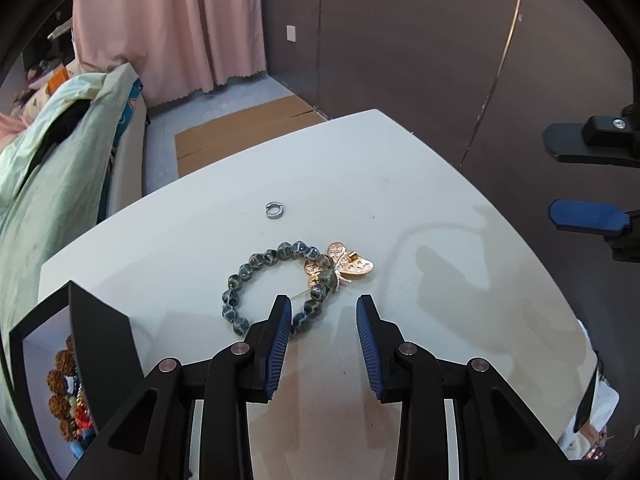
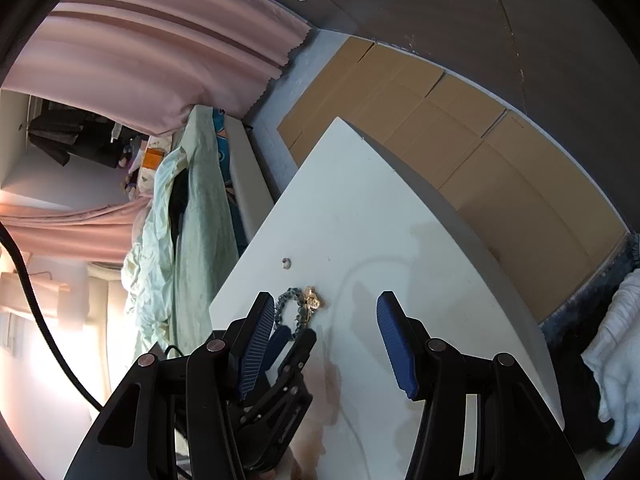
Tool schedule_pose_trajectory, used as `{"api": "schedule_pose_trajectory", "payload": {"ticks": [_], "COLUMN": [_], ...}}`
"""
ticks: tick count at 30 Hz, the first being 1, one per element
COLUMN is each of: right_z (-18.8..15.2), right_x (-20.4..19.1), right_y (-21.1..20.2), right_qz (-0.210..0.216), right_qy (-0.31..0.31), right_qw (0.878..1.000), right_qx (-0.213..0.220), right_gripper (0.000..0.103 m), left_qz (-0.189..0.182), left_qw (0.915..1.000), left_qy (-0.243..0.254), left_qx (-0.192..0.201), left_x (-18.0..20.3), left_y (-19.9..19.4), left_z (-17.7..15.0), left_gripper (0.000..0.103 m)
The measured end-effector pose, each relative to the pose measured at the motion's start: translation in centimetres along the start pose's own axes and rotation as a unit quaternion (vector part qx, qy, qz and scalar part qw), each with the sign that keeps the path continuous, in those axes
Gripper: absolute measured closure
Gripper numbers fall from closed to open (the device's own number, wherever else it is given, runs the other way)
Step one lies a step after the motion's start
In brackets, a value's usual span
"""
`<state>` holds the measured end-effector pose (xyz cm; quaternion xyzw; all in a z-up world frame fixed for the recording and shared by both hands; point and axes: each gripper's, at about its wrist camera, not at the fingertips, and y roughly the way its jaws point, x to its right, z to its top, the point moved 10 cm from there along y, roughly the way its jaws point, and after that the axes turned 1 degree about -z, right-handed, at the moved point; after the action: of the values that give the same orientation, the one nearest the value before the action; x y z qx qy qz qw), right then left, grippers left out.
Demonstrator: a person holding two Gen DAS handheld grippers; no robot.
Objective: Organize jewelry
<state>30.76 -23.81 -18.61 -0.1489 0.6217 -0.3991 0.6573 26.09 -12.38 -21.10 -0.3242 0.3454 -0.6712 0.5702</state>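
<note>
Below, our left gripper (image 1: 322,300) hangs wide open and empty just short of the beaded bracelet (image 1: 276,286) on the white table (image 1: 440,208), where closing could snag the gold butterfly brooch (image 1: 340,266) resting on it; our right gripper (image 2: 326,300), likewise open, holds nothing.
</note>
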Motion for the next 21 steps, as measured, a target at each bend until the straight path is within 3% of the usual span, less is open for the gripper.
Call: {"api": "schedule_pose_trajectory", "payload": {"ticks": [5,6,9,13,21], "right_z": [-0.2,-0.2,-0.4,-0.8,-2.2], "right_x": [-0.5,-0.4,-0.5,-0.6,-1.2], "right_y": [0.3,0.4,0.7,1.2,3.3], "right_qz": [0.000,-0.001,-0.004,-0.008,-0.025], "right_qy": [-0.012,-0.014,-0.017,-0.023,-0.047], "right_qw": [1.000,1.000,1.000,1.000,0.998], "right_qx": [-0.006,-0.008,-0.011,-0.018,-0.040], "right_gripper": [0.049,0.049,0.049,0.049,0.049], "left_qz": [0.009,0.010,0.000,-0.009,-0.026], "left_qw": [0.9999,0.9999,0.9999,0.9999,0.9980], "left_qy": [-0.001,-0.001,-0.004,-0.010,-0.039], "left_qx": [-0.008,-0.009,-0.013,-0.007,0.041], "left_x": [-0.5,-0.5,-0.7,-0.9,-2.2], "left_y": [1.1,1.1,0.9,-0.1,-4.5], "left_z": [-0.1,-0.1,-0.3,-0.5,1.0], "left_gripper": [0.071,0.086,0.093,0.093,0.093]}}
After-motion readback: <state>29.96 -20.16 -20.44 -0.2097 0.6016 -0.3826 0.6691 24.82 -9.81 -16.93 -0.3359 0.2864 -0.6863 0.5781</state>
